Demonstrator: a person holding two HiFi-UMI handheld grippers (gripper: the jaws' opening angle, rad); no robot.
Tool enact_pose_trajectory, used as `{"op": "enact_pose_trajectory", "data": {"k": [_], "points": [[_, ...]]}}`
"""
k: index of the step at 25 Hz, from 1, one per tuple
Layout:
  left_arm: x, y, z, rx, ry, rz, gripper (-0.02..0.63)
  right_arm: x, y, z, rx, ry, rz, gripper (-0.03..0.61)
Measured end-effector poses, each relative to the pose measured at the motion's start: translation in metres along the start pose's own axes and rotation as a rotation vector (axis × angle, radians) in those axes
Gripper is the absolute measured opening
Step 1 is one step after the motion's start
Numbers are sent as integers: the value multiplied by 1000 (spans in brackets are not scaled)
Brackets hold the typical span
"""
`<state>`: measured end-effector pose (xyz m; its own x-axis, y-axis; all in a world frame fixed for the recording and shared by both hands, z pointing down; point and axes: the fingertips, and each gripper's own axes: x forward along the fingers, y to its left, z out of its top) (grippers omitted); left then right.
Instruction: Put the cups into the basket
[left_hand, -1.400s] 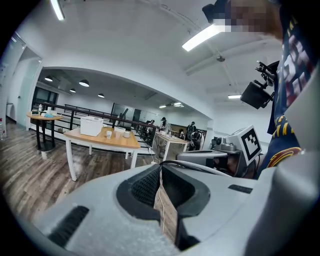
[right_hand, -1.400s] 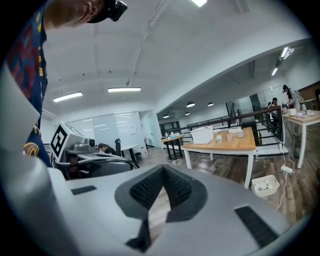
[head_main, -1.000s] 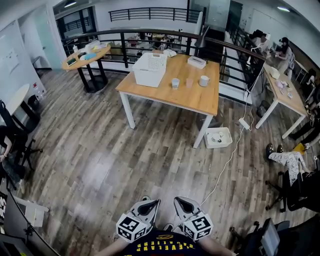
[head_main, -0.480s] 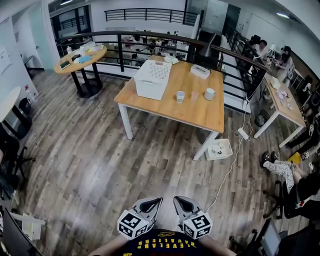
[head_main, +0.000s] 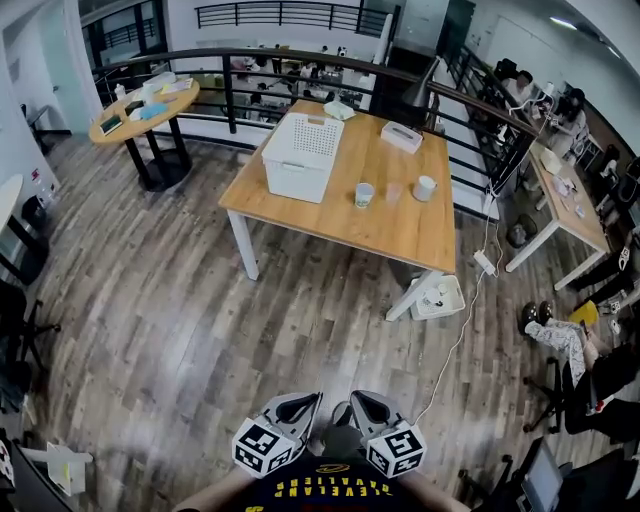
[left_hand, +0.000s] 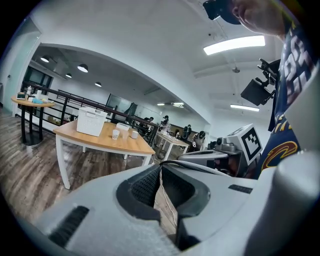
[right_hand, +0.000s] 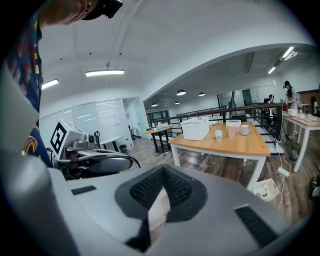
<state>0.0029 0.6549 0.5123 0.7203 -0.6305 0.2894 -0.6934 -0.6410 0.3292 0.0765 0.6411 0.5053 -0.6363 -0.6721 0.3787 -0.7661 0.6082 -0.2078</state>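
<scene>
left claw (head_main: 297, 408): jaws pressed together, nothing in them (its own view just shows a sliver of floor between the pads)
right claw (head_main: 368, 408): same deal, jaws closed and empty
where the claws are: low at the bottom of the head view, side by side, over the wood floor (head_main: 180, 300) and well apart from the table
cups (head_main: 394, 191): three in a row on the table top, to the right of the basket, all outside it; a white one on the left, a clear one in the middle, a white mug on the right
basket (head_main: 300, 155): white, perforated walls, sits on the far left part of the table, near the cups but not touching
table (head_main: 330, 222): light wood top, white legs
floor bin (head_main: 437, 297): small white tub by the table's near right leg, bits inside too small to make out
cable (head_main: 455, 340): white, trails across the floor past the tub
</scene>
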Motion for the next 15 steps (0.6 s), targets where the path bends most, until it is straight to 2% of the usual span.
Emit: {"op": "enact_pose_trajectory", "data": {"k": [3, 6, 9, 15], "points": [[16, 15, 5, -10, 10, 0, 22, 23, -11, 2, 15, 15, 19, 11], [32, 37, 21, -20, -16, 7, 22, 54, -31, 13, 22, 10, 48, 11], [49, 65, 46, -20, -49, 39, 21, 85, -53, 35, 15, -8, 82, 11], [103, 101, 90, -3, -59, 92, 22, 125, -104, 80, -17, -32, 131, 11]]}}
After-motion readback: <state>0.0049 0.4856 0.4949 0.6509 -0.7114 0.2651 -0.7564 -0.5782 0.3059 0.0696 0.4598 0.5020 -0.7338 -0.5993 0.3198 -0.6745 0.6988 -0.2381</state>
